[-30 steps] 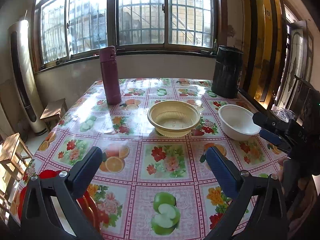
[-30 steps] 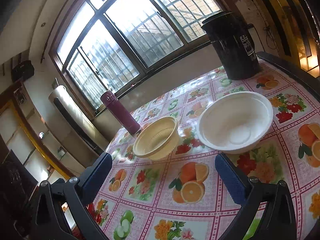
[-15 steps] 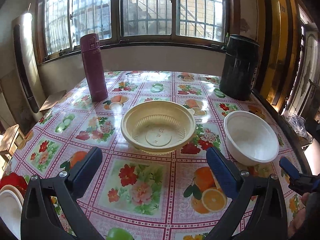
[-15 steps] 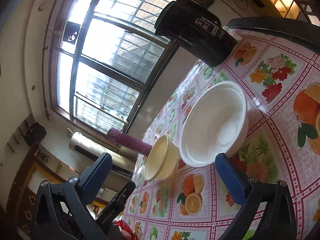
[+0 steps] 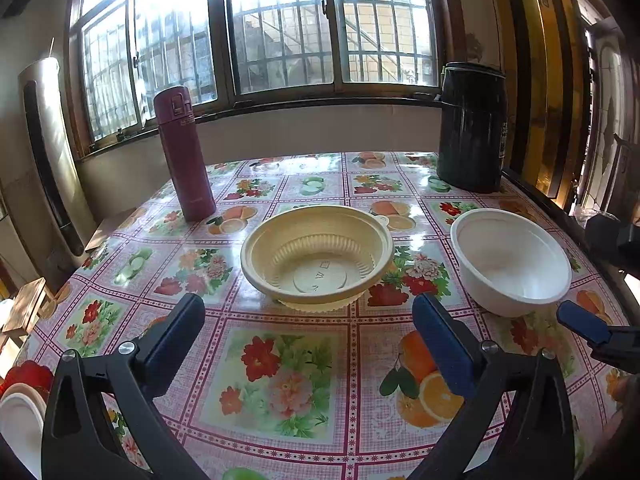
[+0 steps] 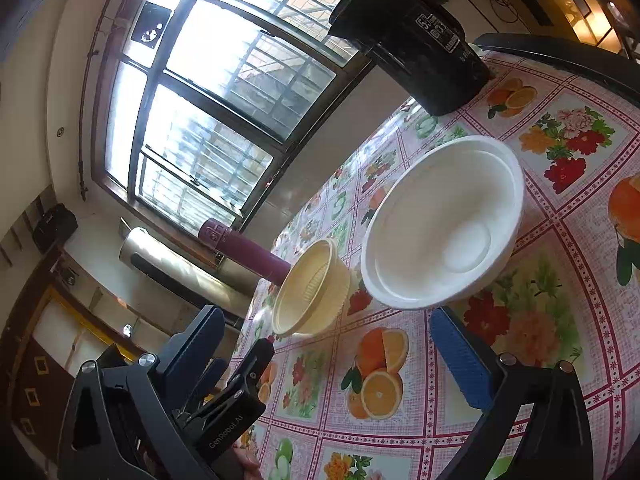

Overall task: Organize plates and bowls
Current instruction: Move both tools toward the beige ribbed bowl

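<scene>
Left wrist: fruit-print tablecloth [image 5: 288, 376] — barred window [image 5: 280, 28] behind — sunlit.

White lettering reading "GenRobot.AI" runs along the black plastic body of the left gripper [image 6: 236, 340], seen from the right wrist view. The white label on the tall black cylindrical container [image 6: 412, 40] is too blurred to read.

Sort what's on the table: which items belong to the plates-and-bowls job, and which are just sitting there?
Job items:
- yellow bowl
- white bowl
- white plates stacked at the left table edge, with red ones under them, only partly in view

Just there:
- maroon flask
- black canister

Both tools are open and hold nothing.
</scene>
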`<action>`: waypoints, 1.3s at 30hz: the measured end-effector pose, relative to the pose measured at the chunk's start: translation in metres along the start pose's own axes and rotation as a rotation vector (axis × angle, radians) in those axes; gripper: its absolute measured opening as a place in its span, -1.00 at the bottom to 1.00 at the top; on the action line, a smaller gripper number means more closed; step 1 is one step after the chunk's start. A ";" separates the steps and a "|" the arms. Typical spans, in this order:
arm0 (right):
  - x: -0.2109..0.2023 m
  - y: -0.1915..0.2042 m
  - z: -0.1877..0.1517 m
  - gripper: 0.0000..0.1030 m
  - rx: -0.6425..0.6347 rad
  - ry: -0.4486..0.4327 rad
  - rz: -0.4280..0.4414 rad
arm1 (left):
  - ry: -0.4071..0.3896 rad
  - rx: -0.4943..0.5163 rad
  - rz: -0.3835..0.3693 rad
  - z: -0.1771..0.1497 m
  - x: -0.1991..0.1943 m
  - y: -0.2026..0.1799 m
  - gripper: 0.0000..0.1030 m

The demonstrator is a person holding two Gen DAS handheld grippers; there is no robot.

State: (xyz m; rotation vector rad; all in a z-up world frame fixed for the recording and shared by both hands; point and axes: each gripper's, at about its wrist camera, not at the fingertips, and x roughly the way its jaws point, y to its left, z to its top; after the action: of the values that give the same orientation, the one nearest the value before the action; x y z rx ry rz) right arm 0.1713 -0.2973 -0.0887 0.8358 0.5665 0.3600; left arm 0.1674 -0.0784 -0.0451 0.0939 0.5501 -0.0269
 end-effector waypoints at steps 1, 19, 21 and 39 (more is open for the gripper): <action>0.001 0.001 0.000 1.00 -0.004 0.001 -0.002 | 0.004 0.001 -0.006 0.000 0.001 0.001 1.00; 0.009 0.001 -0.007 1.00 -0.033 0.025 -0.041 | 0.048 -0.041 -0.081 0.000 0.006 0.010 1.00; 0.009 0.002 -0.007 1.00 -0.033 0.027 -0.036 | 0.055 -0.040 -0.081 -0.001 0.007 0.009 1.00; 0.011 0.001 -0.008 0.99 -0.035 0.034 -0.048 | 0.215 -0.212 -0.017 -0.009 0.043 0.054 1.00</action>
State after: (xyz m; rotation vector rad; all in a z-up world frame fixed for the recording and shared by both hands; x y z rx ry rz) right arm 0.1751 -0.2864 -0.0960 0.7826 0.6095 0.3394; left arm 0.2021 -0.0242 -0.0714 -0.1160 0.7650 0.0253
